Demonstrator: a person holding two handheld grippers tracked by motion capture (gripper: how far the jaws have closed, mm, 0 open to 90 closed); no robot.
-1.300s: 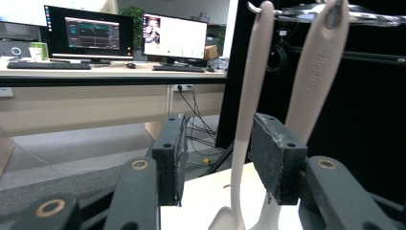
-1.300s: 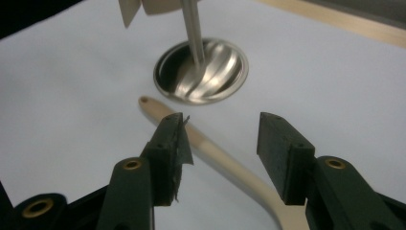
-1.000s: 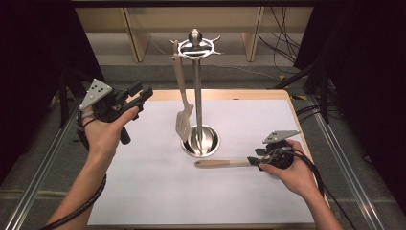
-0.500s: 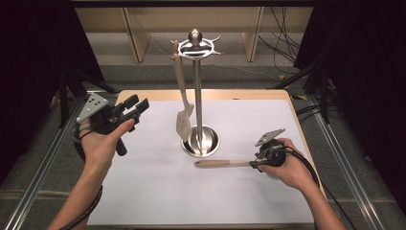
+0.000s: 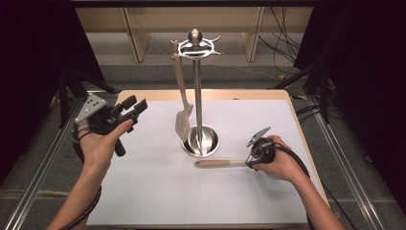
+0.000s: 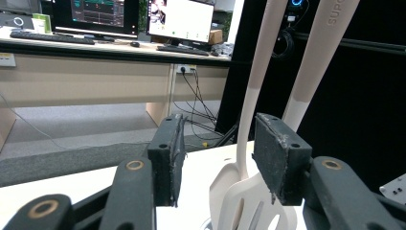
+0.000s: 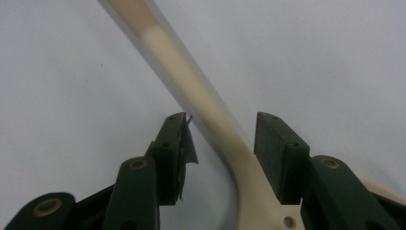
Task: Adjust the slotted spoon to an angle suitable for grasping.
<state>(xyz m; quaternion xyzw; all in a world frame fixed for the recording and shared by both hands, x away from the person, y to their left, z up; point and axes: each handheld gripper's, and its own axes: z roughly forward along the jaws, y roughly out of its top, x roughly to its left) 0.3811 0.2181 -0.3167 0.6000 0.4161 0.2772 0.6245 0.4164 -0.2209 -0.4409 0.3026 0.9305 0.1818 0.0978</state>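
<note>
- The right gripper [image 5: 252,160], near right, straddles the neck of a utensil [image 5: 220,164] lying on the bench [image 5: 143,201]; jaws open, not pressing.
- The left gripper [image 5: 136,106], far left, holds nothing; its jaws, just widening, are open.
- A slotted spatula [image 5: 183,122] hangs on the stand [image 5: 197,96] beyond.

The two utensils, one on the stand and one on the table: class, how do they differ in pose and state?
The hanging spatula dangles upright from the stand; the lying utensil rests flat on the table. The right gripper straddles the lying utensil; the hanging spatula is untouched. Both are pale beige.
</note>
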